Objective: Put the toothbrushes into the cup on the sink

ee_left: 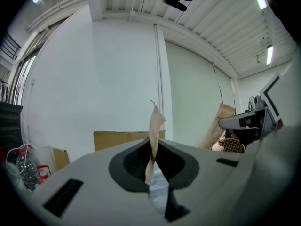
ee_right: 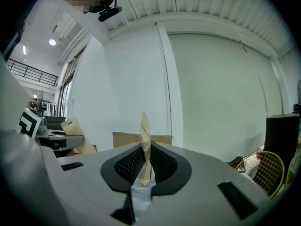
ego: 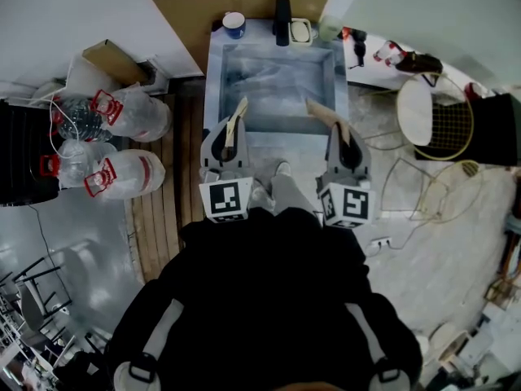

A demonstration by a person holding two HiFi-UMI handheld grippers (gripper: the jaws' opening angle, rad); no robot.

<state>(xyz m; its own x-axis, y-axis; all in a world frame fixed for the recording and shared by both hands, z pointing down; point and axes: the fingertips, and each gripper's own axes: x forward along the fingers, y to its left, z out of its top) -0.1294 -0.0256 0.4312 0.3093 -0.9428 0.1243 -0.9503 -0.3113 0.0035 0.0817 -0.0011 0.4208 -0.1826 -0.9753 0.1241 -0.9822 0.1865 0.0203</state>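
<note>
A steel sink (ego: pixel 216 80) stands ahead of me, with a blue cup (ego: pixel 234 24) on its back left corner. My left gripper (ego: pixel 231 133) hangs over the sink's near left edge. It is shut on a toothbrush in a tan paper wrapper (ego: pixel 237 119) that sticks up past the jaws (ee_left: pixel 154 126). Over the near right edge, my right gripper (ego: pixel 341 133) is shut on a second tan-wrapped toothbrush (ego: pixel 324 111), which also stands upright between the pads (ee_right: pixel 145 147). Both grippers are well short of the cup.
A black faucet (ego: pixel 282 19) and a white dish (ego: pixel 300 31) sit on the sink's back rim beside the cup. Cardboard (ego: pixel 191 6) leans behind the sink. Clear water jugs (ego: pixel 134 112) stand at the left, and a wire chair (ego: pixel 444 120) at the right.
</note>
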